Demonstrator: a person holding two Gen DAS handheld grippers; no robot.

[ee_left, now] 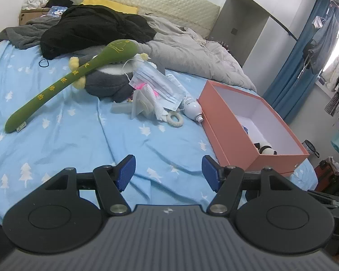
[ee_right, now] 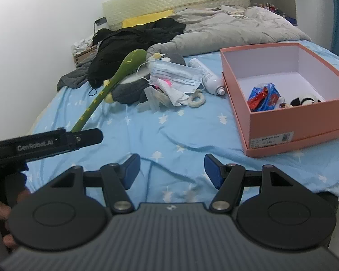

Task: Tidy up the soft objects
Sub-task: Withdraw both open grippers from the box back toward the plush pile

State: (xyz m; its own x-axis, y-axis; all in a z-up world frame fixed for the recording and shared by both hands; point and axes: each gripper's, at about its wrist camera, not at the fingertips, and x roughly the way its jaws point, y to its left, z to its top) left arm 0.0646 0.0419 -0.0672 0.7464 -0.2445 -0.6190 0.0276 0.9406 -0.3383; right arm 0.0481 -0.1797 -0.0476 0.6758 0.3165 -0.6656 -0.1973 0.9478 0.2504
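A long green plush stick (ee_left: 63, 83) (ee_right: 115, 76) leans on a grey plush toy (ee_left: 108, 81) (ee_right: 128, 90) on the blue bedsheet (ee_left: 79, 146). Face masks (ee_left: 156, 83) (ee_right: 176, 74), a white fuzzy ring (ee_left: 175, 119) (ee_right: 196, 99) and a white bottle (ee_left: 192, 109) (ee_right: 213, 82) lie beside it. An open pink box (ee_left: 235, 144) (ee_right: 289, 124) on the right holds a small panda toy (ee_left: 267, 150) (ee_right: 305, 100) and a red-blue packet (ee_right: 264, 97). My left gripper (ee_left: 168, 172) and right gripper (ee_right: 171, 170) are open and empty, low over the near sheet.
Black clothes (ee_left: 90, 29) (ee_right: 133, 38), a grey duvet (ee_left: 187, 47) (ee_right: 226, 27) and a yellow pillow (ee_left: 108, 3) lie near the headboard. A wardrobe (ee_left: 255, 22) and hanging clothes (ee_left: 323, 40) stand right of the bed. The left gripper's body (ee_right: 45, 144) shows in the right wrist view.
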